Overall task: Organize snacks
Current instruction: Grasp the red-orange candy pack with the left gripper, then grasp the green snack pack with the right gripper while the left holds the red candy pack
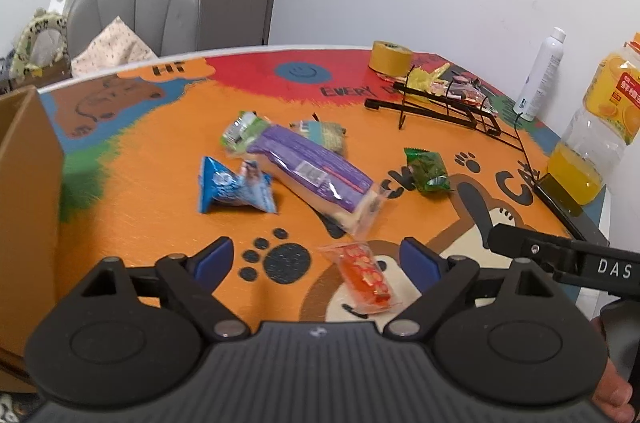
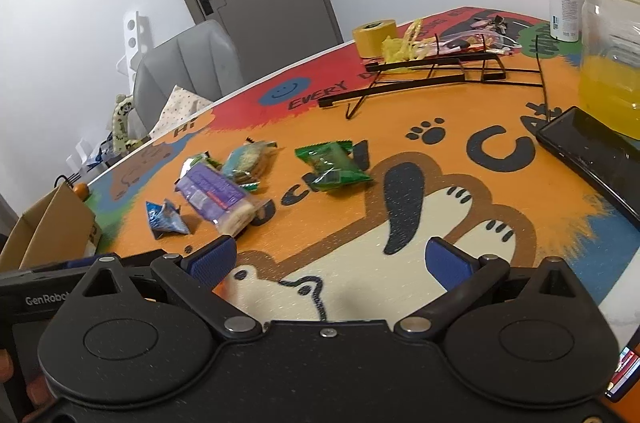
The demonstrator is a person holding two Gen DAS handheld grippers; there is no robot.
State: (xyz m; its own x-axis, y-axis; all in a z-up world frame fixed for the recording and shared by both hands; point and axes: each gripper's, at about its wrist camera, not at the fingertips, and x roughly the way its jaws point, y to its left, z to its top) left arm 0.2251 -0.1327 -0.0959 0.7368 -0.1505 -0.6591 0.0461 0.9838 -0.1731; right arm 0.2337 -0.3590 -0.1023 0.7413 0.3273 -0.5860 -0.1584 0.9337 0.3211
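both jaws wide, snacks loose on the mat

my left gripper (image 1: 316, 257) hangs open low in the frame, an orange snack packet (image 1: 366, 277) lying on the table (image 1: 160, 223) between its blue pads, untouched. centre frame: purple wafer pack (image 1: 316, 173), blue packet (image 1: 234, 187) to its left, green packet (image 1: 428, 171) to the right. black wire rack (image 1: 448, 107) upper right holds a few snacks. my right gripper (image 2: 330, 259) gapes empty over the cartoon dog. cardboard box (image 1: 24, 203) at the left edge.
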